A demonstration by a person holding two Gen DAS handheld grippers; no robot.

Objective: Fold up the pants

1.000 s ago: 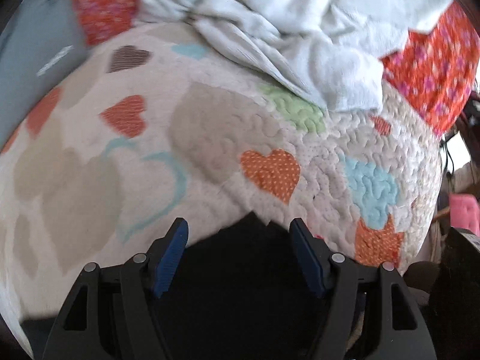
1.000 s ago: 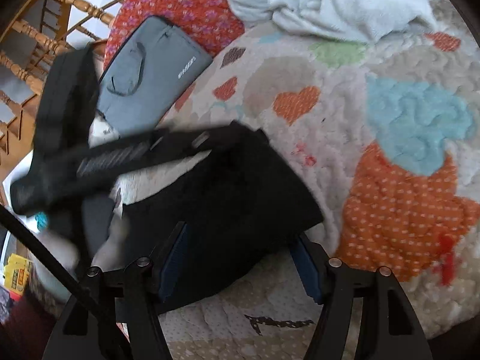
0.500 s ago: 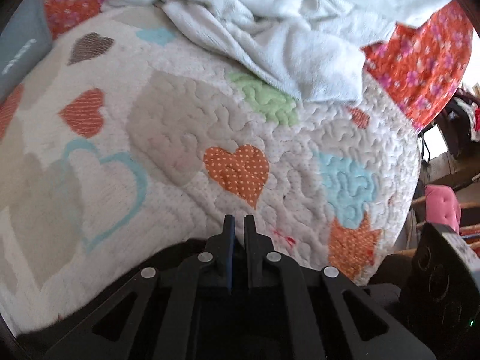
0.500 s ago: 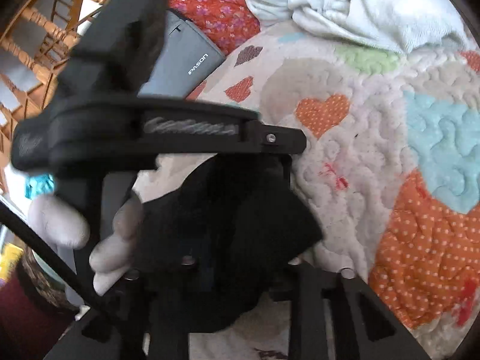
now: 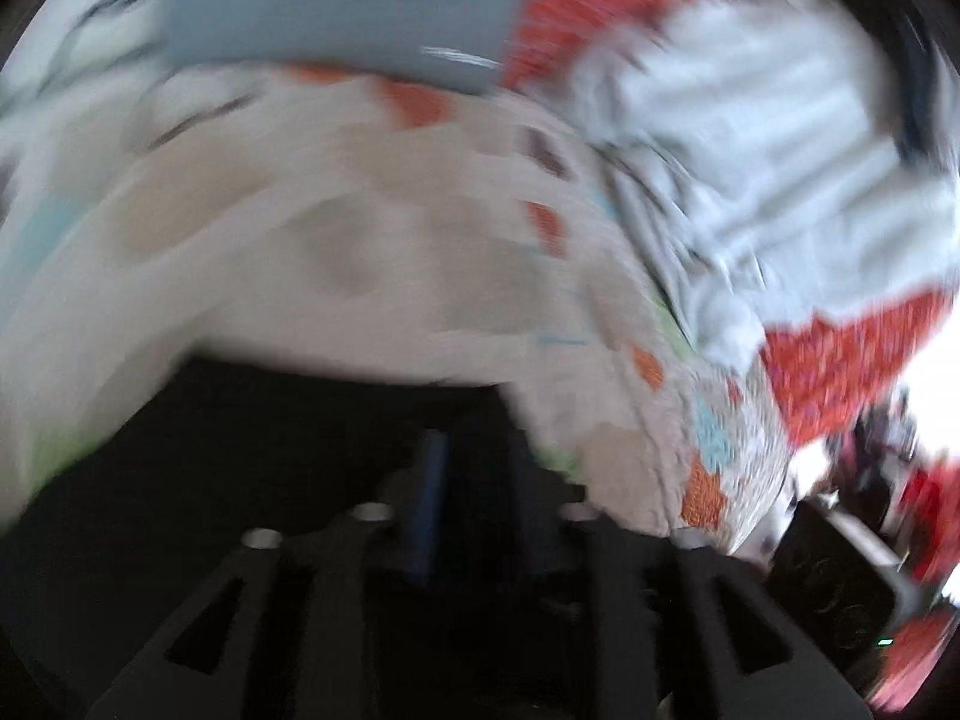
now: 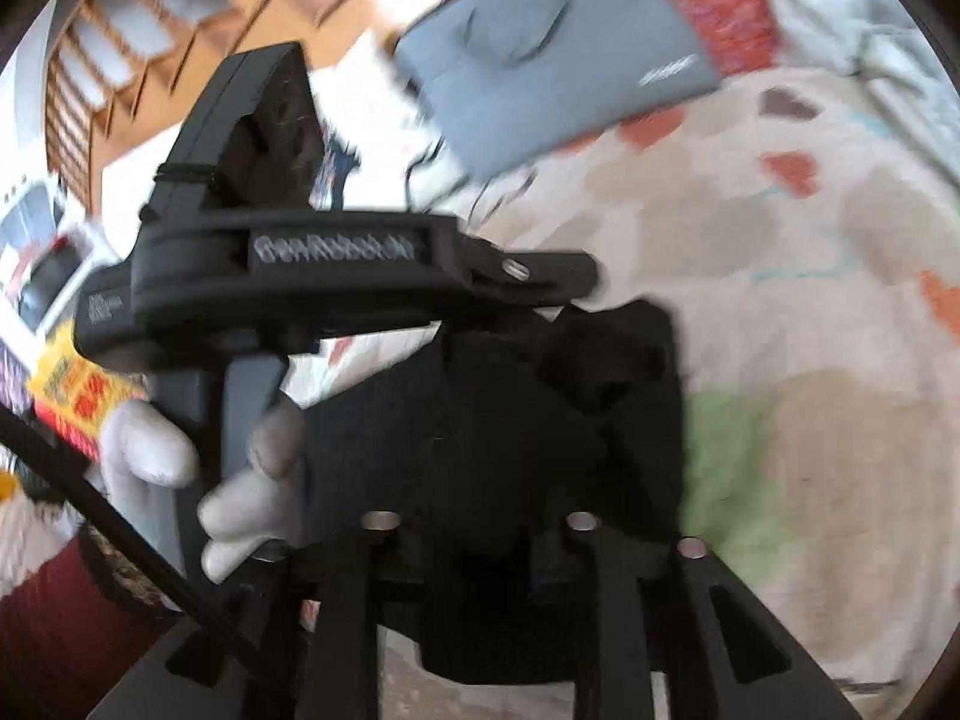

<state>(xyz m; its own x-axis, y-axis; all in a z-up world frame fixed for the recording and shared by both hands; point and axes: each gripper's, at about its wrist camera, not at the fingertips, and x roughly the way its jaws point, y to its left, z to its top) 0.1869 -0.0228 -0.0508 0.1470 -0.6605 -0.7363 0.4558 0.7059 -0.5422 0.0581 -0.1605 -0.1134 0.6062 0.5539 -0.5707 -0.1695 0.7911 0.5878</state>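
Observation:
The black pants (image 6: 510,420) hang bunched between both grippers above the heart-patterned quilt (image 6: 810,312). My right gripper (image 6: 480,540) is shut on the black pants, the cloth covering its fingers. My left gripper (image 5: 468,468) is shut on the pants (image 5: 270,450), which spread dark across the lower left of the blurred left wrist view. The left gripper's body (image 6: 360,276) and the gloved hand (image 6: 240,498) holding it show in the right wrist view, just left of the pants.
A grey laptop sleeve (image 6: 552,54) lies on the quilt's far edge; it also shows in the left wrist view (image 5: 336,6). A pale blue towel (image 5: 780,138) and red floral fabric (image 5: 840,360) lie at the right. Wooden chairs (image 6: 150,60) stand beyond the bed.
Both grippers closed on the black pants a second ago and now swing fast to the left with them; both views are motion-blurred and the cloth has lifted off the quilt.

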